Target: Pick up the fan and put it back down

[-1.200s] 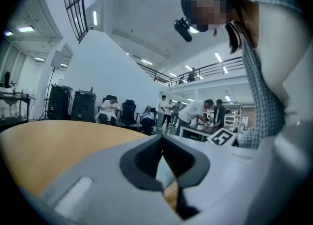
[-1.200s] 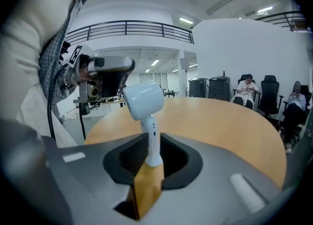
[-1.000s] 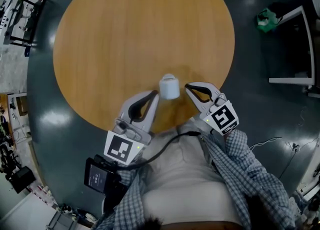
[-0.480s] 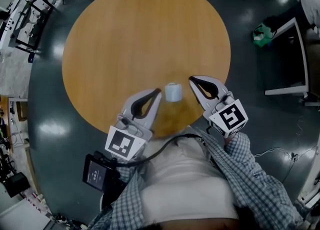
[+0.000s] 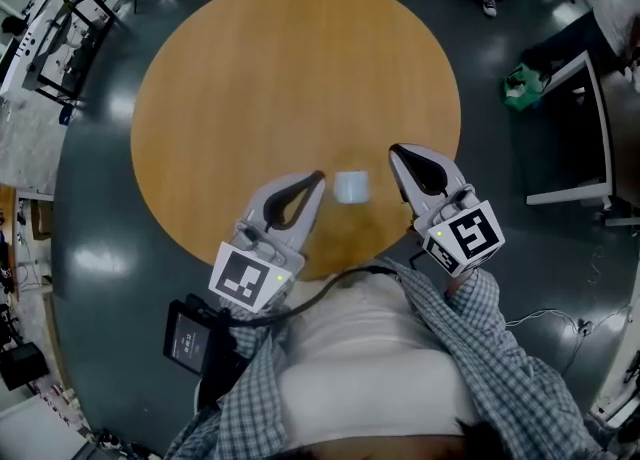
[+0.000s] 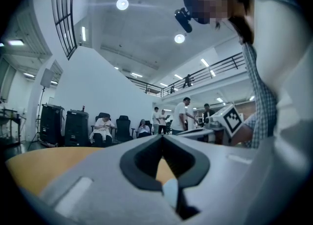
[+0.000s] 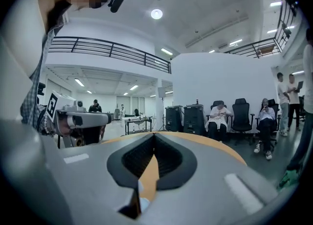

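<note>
With the jaws of my left gripper [image 5: 318, 178] and right gripper [image 5: 393, 151] pressed together on nothing, either side of the fan [image 5: 350, 186] that sits toward the table's [image 5: 250, 68] near edge, I fear an unopened approach would knock it over or off.

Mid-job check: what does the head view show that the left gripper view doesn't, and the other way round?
Head view only: the whole round table, with the fan between the left gripper and the right gripper, touching neither.

Left gripper view only: the hall beyond the table, with seated people and a balcony rail.

Both: the left gripper's jaws together with nothing gripped, some tabletop, and the right gripper's marker cube.
</note>
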### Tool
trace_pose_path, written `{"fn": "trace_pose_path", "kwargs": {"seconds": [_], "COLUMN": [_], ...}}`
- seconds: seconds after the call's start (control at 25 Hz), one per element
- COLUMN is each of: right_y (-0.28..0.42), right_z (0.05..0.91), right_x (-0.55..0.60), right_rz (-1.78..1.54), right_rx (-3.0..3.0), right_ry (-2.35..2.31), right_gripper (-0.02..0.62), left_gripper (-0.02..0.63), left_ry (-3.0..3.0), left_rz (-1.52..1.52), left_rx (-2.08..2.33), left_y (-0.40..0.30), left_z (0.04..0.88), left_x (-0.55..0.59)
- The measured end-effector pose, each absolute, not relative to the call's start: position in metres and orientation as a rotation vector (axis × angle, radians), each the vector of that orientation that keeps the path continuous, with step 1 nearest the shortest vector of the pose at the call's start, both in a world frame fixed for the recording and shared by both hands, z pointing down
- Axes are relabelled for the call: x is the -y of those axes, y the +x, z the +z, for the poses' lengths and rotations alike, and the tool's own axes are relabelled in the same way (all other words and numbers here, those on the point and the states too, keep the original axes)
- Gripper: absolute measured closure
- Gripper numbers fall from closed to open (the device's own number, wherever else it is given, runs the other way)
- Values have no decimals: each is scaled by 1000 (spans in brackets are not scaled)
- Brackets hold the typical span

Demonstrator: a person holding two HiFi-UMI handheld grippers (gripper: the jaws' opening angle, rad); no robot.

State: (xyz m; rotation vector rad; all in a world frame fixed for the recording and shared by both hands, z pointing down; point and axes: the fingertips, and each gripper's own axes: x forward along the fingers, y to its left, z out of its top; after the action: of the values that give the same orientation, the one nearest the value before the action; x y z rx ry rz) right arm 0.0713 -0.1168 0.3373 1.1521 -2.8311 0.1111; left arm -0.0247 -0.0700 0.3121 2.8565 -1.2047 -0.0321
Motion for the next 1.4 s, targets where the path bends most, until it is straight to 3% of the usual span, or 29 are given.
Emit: {"fn": "trace_pose_path", "kwargs": {"seconds": [1.4], "right_y": [77], "right_z": [338], "right_x": [112], "right_rz": [57], "right_rx": [2794], "right_ry": [1195], "right_gripper": [592], "left_gripper": [606], "left_ry": [2864], "left_rz": [-45], "left_rx": [1192], "left_y": [-25], "left_z": [315], "left_x": [72]}}
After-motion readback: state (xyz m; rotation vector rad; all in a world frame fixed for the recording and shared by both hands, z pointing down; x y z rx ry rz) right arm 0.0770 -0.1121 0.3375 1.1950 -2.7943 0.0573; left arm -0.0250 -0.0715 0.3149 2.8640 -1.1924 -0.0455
